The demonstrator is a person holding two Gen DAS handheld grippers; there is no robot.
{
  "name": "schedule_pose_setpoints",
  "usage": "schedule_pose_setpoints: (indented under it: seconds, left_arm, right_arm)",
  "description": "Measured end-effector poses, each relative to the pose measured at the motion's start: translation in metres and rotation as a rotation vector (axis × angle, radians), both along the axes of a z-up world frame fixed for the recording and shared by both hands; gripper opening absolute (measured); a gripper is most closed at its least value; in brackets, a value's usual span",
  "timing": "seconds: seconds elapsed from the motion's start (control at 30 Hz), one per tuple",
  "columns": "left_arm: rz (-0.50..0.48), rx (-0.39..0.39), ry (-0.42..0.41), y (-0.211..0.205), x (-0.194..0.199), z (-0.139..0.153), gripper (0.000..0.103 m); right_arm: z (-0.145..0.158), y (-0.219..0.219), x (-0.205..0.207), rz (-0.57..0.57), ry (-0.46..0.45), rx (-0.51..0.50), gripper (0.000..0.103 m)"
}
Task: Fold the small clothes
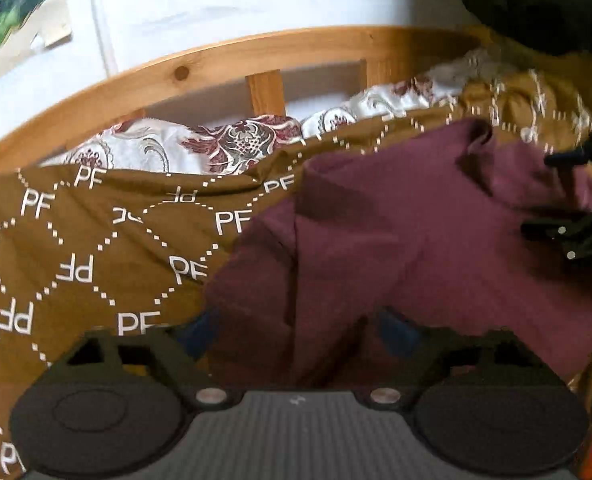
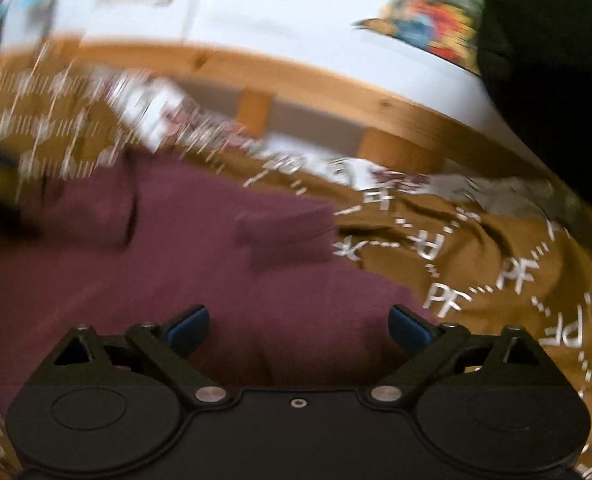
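Observation:
A maroon garment (image 1: pixel 396 232) lies spread on a brown bedcover printed with white "PF" letters (image 1: pixel 95 248). One edge of it is folded over, with creases across the cloth. My left gripper (image 1: pixel 298 332) hangs just over the garment's near edge, open, its blue pads (image 1: pixel 199 332) wide apart with only flat cloth below. At the right edge of the left wrist view, the black right gripper (image 1: pixel 568 236) sits over the garment's far side. In the blurred right wrist view, my right gripper (image 2: pixel 299 326) is open above the maroon garment (image 2: pixel 215 264), pressing on nothing.
A wooden bed frame with slats (image 1: pixel 263 92) curves behind the cover, against a white wall (image 1: pixel 215 0). A white pillow with a red floral print (image 1: pixel 215 144) lies along the frame. Something dark (image 2: pixel 556 80) fills the upper right.

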State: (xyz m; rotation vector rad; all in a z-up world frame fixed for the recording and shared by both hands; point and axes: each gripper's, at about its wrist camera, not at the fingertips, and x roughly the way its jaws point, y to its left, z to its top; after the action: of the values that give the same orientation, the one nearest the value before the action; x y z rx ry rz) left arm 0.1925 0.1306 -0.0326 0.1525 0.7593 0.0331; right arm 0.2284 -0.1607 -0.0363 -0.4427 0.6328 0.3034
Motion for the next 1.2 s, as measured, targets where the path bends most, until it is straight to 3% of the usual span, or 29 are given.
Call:
schedule_pose_setpoints:
  seconds: [0.07, 0.13, 0.23, 0.27, 0.3, 0.33, 0.37, 0.4, 0.5, 0.6, 0.7, 0.73, 0.77, 0.83, 0.9, 0.93, 1.0, 1.07, 1.13, 1.2]
  left_arm:
    - [0.0, 0.015, -0.003, -0.002, 0.001, -0.003, 0.057]
    - [0.004, 0.008, -0.003, 0.0, 0.003, -0.004, 0.028]
    - [0.072, -0.065, -0.011, 0.015, 0.004, -0.004, 0.007]
    - [0.103, -0.098, -0.024, 0.021, 0.002, -0.002, 0.005]
    - [0.136, -0.125, -0.035, 0.029, 0.001, 0.0, 0.004]
    - [0.171, -0.149, -0.041, 0.036, -0.001, 0.001, 0.004]
    - [0.207, -0.174, -0.045, 0.045, -0.002, 0.001, 0.002]
    - [0.245, -0.19, -0.049, 0.053, -0.004, 0.002, 0.002]
    - [0.313, -0.237, -0.033, 0.076, -0.006, 0.001, 0.002]
    - [0.359, -0.351, -0.036, 0.097, -0.012, -0.001, 0.002]
    - [0.336, -0.386, -0.068, 0.098, -0.017, 0.001, 0.004]
    - [0.32, -0.38, -0.076, 0.095, -0.019, 0.002, 0.011]
    - [0.289, -0.368, -0.081, 0.09, -0.02, 0.003, 0.019]
    - [0.224, -0.337, -0.093, 0.079, -0.022, 0.005, 0.054]
    - [0.157, -0.302, -0.126, 0.065, -0.027, 0.008, 0.072]
    - [0.128, -0.287, -0.137, 0.059, -0.027, 0.01, 0.076]
    - [0.064, -0.227, -0.127, 0.044, -0.023, 0.012, 0.081]
    - [0.032, -0.128, -0.095, 0.026, -0.012, 0.009, 0.081]
    - [0.017, -0.036, -0.083, 0.012, -0.002, 0.004, 0.08]
    - [0.019, 0.024, -0.079, 0.002, 0.007, 0.0, 0.072]
  right_arm:
    - [-0.011, 0.013, -0.003, 0.031, -0.02, -0.09, 0.087]
    - [-0.018, 0.021, -0.005, 0.061, -0.049, -0.154, 0.085]
    - [-0.021, 0.029, 0.004, 0.074, -0.07, -0.211, 0.076]
    - [-0.02, 0.03, 0.009, 0.07, -0.073, -0.218, 0.064]
    - [-0.018, 0.028, 0.014, 0.06, -0.07, -0.214, 0.044]
    - [-0.015, 0.025, 0.02, 0.045, -0.057, -0.19, 0.034]
    - [-0.011, 0.02, 0.023, 0.025, -0.047, -0.15, 0.014]
    - [-0.006, 0.013, 0.027, -0.004, -0.043, -0.104, 0.006]
    - [0.008, -0.015, 0.031, -0.112, -0.065, 0.008, 0.005]
    - [0.017, -0.055, 0.037, -0.273, -0.033, 0.174, 0.005]
    - [0.014, -0.085, 0.04, -0.391, 0.025, 0.301, 0.005]
    - [0.012, -0.093, 0.039, -0.427, 0.034, 0.333, 0.005]
    - [0.012, -0.1, 0.038, -0.46, 0.041, 0.36, 0.005]
    - [0.012, -0.111, 0.031, -0.508, 0.05, 0.421, 0.008]
    - [0.015, -0.113, 0.016, -0.52, 0.034, 0.452, 0.016]
    - [0.017, -0.112, 0.007, -0.515, 0.022, 0.453, 0.019]
    - [0.02, -0.108, -0.014, -0.493, -0.009, 0.44, 0.043]
    - [0.021, -0.101, -0.036, -0.462, -0.039, 0.429, 0.055]
    - [0.019, -0.09, -0.06, -0.43, -0.059, 0.403, 0.06]
    - [0.015, -0.084, -0.08, -0.404, -0.089, 0.38, 0.07]
